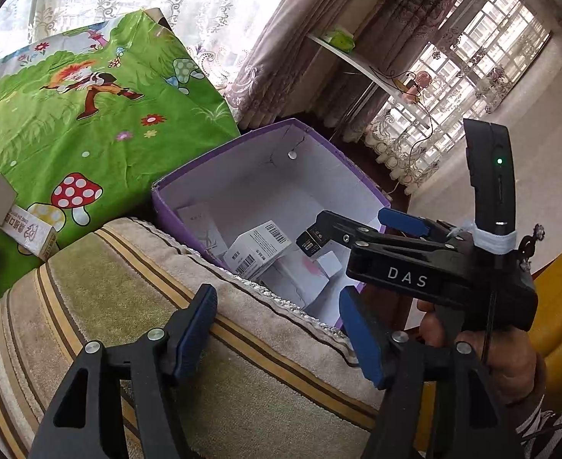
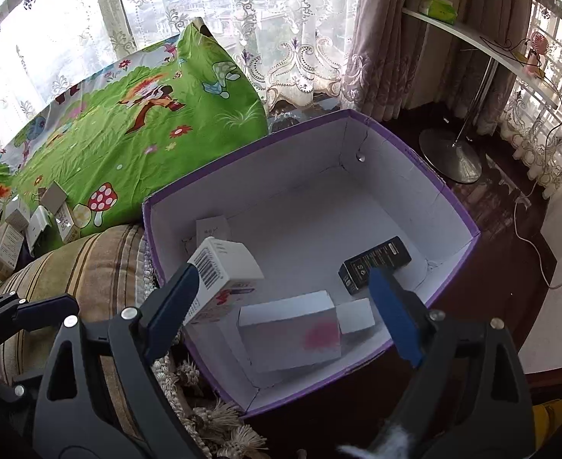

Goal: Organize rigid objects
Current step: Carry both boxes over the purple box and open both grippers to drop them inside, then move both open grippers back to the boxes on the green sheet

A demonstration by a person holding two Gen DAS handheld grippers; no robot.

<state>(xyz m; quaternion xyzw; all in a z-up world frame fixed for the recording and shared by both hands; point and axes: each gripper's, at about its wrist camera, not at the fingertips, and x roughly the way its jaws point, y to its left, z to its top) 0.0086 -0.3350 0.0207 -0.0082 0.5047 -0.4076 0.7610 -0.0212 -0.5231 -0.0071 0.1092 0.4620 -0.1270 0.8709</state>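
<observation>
Curtained room: purple box (image 2: 449,206) holds five cartons; several wait left of it on green sheet (image 2: 101,153). Left hand-held gripper (image 1: 277,332) and right hand-held gripper (image 2: 285,306) both wide, empty.

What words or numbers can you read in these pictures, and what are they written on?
"DAS": white letters on the right gripper, seen from the left wrist camera.
White carton with barcodes in the purple box: print too small to read.
Black carton: print too small.
Red-lettered carton on the green cloth: red characters blurred, unreadable.
</observation>
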